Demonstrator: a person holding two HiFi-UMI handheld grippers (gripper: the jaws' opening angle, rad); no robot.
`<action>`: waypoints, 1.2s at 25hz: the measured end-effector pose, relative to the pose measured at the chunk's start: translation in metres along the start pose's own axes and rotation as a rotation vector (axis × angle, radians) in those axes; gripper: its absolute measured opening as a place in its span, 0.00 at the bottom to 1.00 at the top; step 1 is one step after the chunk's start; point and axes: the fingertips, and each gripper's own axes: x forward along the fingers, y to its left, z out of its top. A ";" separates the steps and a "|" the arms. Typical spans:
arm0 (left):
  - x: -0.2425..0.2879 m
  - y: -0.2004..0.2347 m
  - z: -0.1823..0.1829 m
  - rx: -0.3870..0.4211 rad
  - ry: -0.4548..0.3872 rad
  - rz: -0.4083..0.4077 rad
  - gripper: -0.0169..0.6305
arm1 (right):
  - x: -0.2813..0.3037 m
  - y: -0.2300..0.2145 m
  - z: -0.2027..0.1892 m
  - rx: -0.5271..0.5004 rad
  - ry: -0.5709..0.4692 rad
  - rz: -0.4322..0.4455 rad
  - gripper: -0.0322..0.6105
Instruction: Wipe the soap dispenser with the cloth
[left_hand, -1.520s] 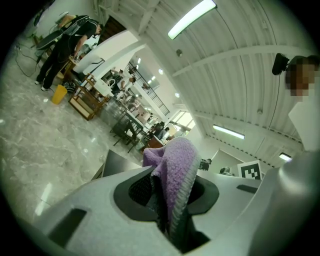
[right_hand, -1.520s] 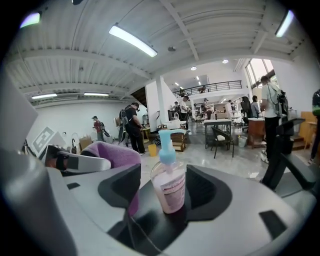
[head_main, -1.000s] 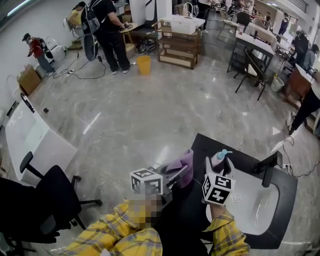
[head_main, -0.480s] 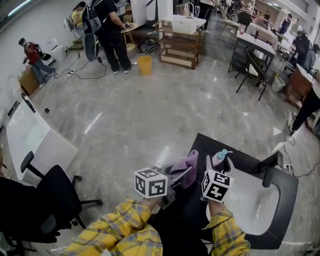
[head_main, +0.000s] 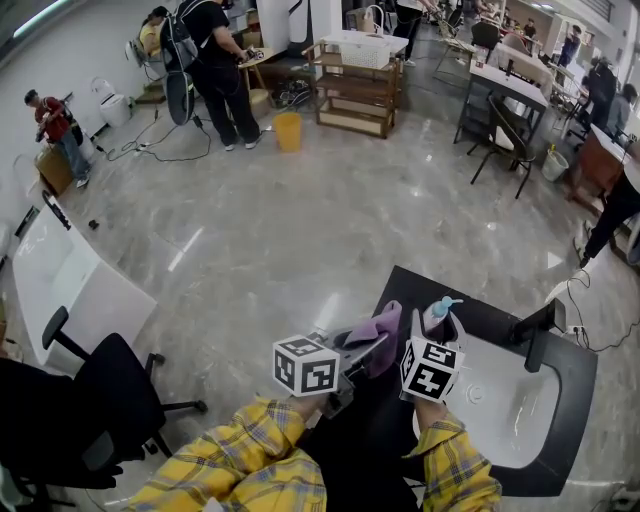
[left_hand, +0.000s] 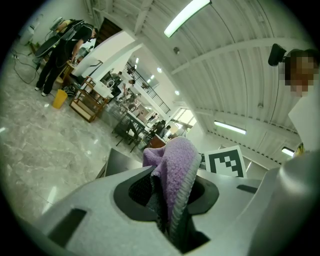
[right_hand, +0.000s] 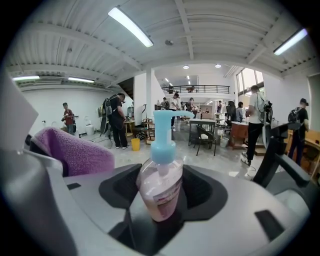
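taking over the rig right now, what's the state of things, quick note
Left gripper: shut on the purple cloth, which is raised beside the bottle and not touching it.
Right gripper: its jaws have just been closing on the soap dispenser, which is gripped between them over the black counter by the sink.
Done: cloth and dispenser are both in hand.
Left: bring the cloth onto the dispenser and wipe it. No contact shows yet.
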 end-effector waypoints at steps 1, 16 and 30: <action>0.000 0.000 0.000 0.000 0.002 0.000 0.16 | -0.001 0.001 0.000 -0.002 0.001 0.002 0.43; 0.002 0.001 -0.003 -0.001 0.014 -0.002 0.16 | -0.004 0.009 -0.002 -0.061 0.020 0.162 0.39; 0.002 0.010 -0.004 -0.008 0.022 0.009 0.16 | -0.005 0.014 -0.004 -0.162 0.012 0.406 0.38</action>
